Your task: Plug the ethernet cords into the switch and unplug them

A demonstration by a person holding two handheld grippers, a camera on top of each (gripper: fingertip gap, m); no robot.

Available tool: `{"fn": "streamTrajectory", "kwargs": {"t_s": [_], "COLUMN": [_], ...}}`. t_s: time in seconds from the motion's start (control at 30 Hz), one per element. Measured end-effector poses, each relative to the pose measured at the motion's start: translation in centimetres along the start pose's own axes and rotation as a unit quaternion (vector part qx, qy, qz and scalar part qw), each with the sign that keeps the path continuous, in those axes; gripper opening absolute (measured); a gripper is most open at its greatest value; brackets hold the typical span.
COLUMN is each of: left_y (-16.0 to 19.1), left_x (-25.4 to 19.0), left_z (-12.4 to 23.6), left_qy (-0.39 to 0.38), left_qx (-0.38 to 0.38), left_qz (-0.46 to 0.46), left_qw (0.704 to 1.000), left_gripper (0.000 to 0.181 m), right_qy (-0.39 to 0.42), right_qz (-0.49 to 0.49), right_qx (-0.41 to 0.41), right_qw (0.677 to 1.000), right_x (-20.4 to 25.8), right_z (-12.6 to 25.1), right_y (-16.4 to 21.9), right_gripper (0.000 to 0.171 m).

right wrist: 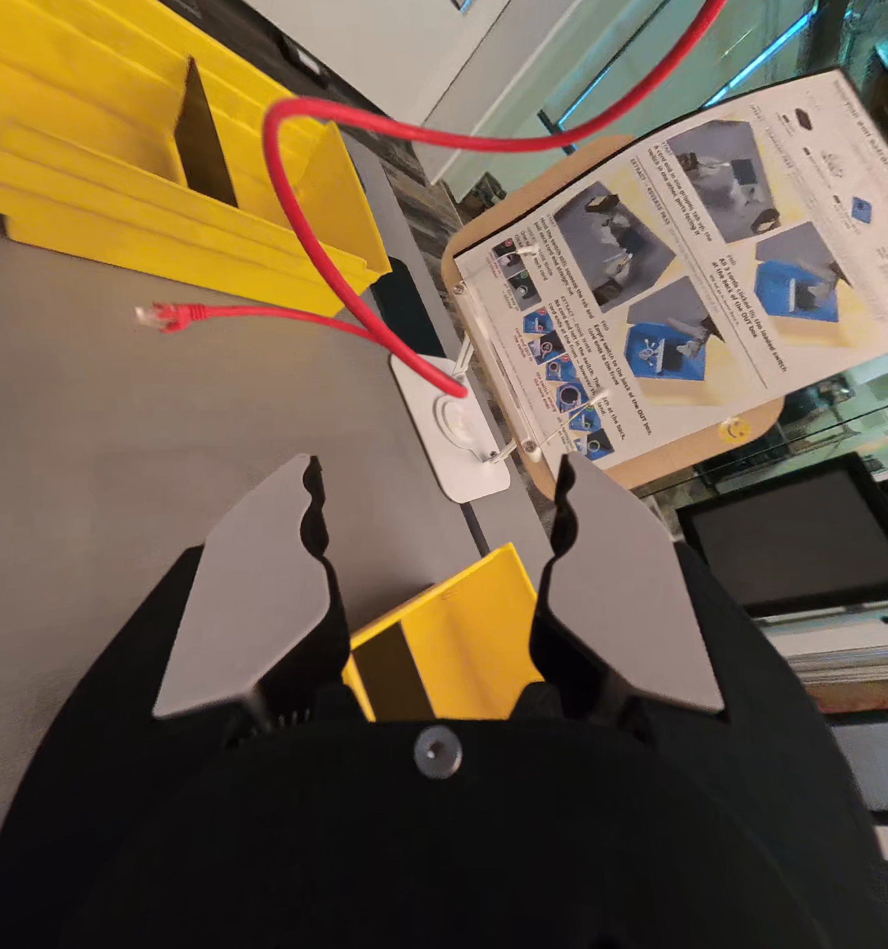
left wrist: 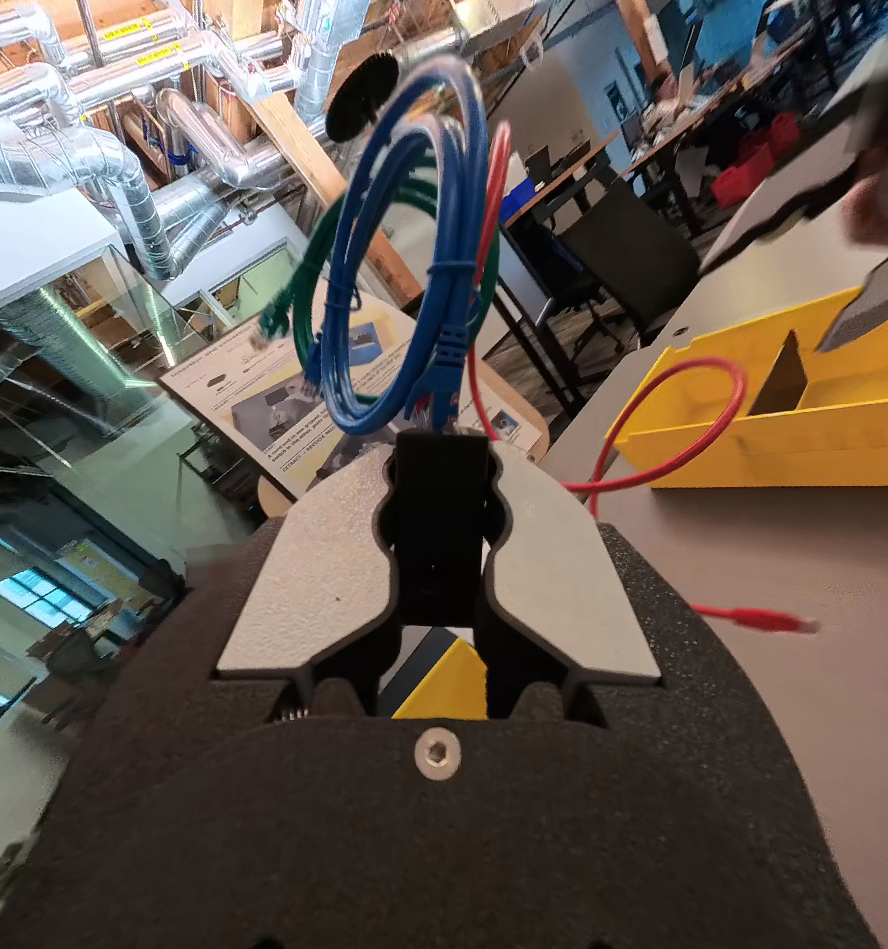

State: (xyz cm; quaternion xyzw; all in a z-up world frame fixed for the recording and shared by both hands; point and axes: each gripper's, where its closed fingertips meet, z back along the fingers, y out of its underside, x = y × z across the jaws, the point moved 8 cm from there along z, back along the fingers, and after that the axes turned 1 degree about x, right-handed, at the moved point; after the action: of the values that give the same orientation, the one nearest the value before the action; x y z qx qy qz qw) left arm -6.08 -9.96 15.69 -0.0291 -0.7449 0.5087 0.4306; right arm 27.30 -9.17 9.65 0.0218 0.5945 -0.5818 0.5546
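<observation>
Our left gripper (left wrist: 440, 462) is clenched on the small black box-shaped switch (left wrist: 441, 524), lifted off the grey table (left wrist: 739, 590); coiled blue (left wrist: 380, 267), green (left wrist: 318, 308) and thin red (left wrist: 493, 195) ethernet cords rise from its far end. Our right gripper (right wrist: 436, 493) is spread and empty. The red cord's loose plug (right wrist: 167, 316) lies flat, far-left of this claw, long axis left to right, so we judge the right hand nearer.

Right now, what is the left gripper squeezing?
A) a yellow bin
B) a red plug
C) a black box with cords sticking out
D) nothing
C: the left gripper is shut on the black switch, with blue cords and a red cord sticking out of its far end.
</observation>
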Motion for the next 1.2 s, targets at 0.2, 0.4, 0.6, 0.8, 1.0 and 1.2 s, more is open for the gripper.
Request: {"fn": "streamTrajectory", "kwargs": {"t_s": [0.2, 0.4, 0.6, 0.8, 1.0, 1.2], "left_y": [0.1, 3.8, 4.7, 3.2, 1.8, 3.5], "left_x": [1.1, -2.5, -2.1, 0.3, 1.1, 1.2], "left_z": [1.3, -3.1, -3.9, -1.5, 0.4, 0.0], "left_qy": [0.048, 0.125, 0.129, 0.118, 0.13, 0.123], "left_qx": [-0.022, 0.031, 0.027, -0.036, -0.055, 0.028], "left_qz": [0.053, 0.051, 0.104, 0.161, 0.162, 0.132], "left_qw": [0.997, 0.99, 0.986, 0.979, 0.977, 0.983], "left_gripper": [0.029, 0.029, 0.029, 0.03, 0.031, 0.029], "right_qy": [0.004, -0.086, -0.192, -0.194, -0.081, -0.025], "right_qz": [0.026, 0.075, -0.027, 0.016, 0.096, 0.173], "right_qx": [-0.08, 0.059, 0.025, 0.084, 0.03, -0.038], "right_qw": [0.996, 0.992, 0.981, 0.977, 0.992, 0.984], "right_x": [1.1, 6.2, 7.2, 9.3, 9.2, 7.8], "right_z": [-6.1, -14.1, -13.9, -16.5, -17.5, -13.9], "right_y": [-1.6, -0.7, -0.6, 1.3, 1.7, -2.6], "right_gripper": [0.076, 0.058, 0.047, 0.085, 0.027, 0.001]}}
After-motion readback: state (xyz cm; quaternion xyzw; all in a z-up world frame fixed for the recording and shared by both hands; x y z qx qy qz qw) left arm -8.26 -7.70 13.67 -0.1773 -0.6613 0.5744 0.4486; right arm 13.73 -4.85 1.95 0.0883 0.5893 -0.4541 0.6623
